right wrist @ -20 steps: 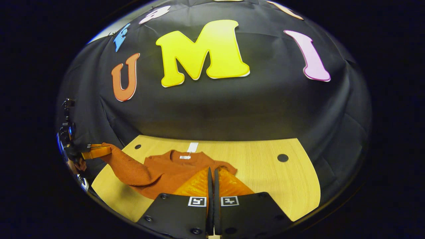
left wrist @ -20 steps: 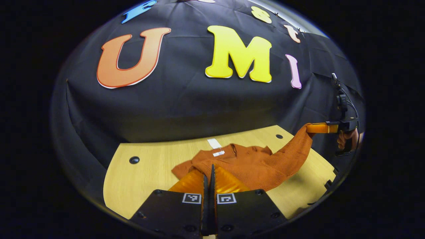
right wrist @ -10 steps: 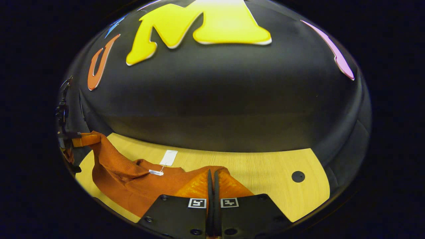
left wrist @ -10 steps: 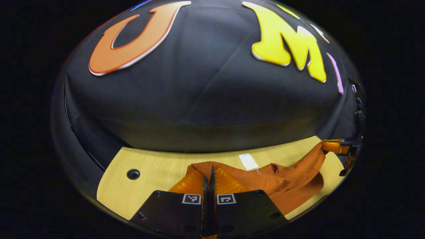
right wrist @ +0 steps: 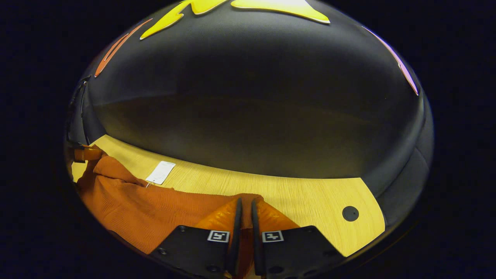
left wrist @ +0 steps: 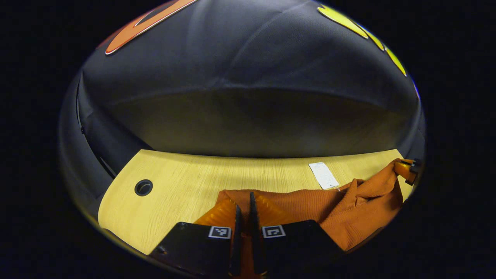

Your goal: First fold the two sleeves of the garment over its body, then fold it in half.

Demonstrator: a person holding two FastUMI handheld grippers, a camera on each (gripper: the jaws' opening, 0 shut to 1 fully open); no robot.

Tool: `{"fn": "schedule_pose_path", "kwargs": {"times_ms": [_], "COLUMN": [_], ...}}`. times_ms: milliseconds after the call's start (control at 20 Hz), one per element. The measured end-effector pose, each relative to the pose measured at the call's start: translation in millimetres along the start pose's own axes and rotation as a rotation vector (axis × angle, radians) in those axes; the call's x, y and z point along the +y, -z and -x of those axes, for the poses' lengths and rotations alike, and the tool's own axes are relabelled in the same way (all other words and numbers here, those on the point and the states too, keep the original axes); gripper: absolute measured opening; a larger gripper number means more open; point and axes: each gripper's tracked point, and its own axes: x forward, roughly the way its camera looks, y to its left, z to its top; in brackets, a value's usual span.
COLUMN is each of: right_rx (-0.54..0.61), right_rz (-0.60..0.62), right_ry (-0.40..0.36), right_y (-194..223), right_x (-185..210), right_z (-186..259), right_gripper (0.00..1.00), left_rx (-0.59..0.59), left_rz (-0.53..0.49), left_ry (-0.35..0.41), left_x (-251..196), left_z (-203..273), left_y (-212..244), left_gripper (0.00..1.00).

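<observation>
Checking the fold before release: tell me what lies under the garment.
The garment lies on the wooden table; its white tag rests on bare wood beyond it. Whatever is beneath the fabric, sleeves included, is covered.

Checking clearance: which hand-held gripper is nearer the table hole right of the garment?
Right. The right hand-held gripper is just left of the hole; the left hand-held gripper, far across the garment.

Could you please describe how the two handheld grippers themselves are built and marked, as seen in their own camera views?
Each gripper, left gripper and right gripper, has two thin, blade-like fingers set side by side, with ribbed panels flaring outward. Behind them sits a matte black faceted body with small round screws. Each body half carries a small square black-and-white coded marker. No cables are discernible.
</observation>
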Motion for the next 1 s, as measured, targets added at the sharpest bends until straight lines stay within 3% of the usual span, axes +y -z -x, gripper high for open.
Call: {"fn": "schedule_pose_path", "kwargs": {"times_ms": [50, 150, 200, 350, 600, 750, 1000], "right_rx": [-0.017, -0.061, -0.071, -0.062, -0.166, -0.263, -0.414], "right_rz": [-0.015, -0.069, -0.080, -0.096, -0.078, -0.057, -0.090], "right_ry": [0.020, 0.061, 0.084, 0.060, 0.012, -0.013, -0.042], "right_y": [-4, -21, -27, -41, -94, -137, -186], "right_x": [-6, -19, -27, -26, -12, 4, 25], "right_z": [-3, 1, 7, 36, 111, 175, 284], "right_gripper": [0.26, 0.58, 0.75, 0.71, 0.86, 0.85, 0.85], "left_rx": [-0.021, -0.093, -0.112, -0.118, -0.244, -0.367, -0.498], "left_rz": [0.003, 0.044, 0.055, 0.068, 0.156, 0.111, 0.054], "left_ry": [-0.018, -0.013, -0.005, -0.005, 0.011, 0.025, 0.067], "left_x": [6, 6, 2, -3, -12, -18, -31], "left_z": [3, 10, 16, 41, 115, 178, 281], "left_y": [-6, -31, -38, -48, -93, -133, -160], "left_gripper": [0.39, 0.89, 0.89, 0.96, 0.96, 0.97, 0.96]}}
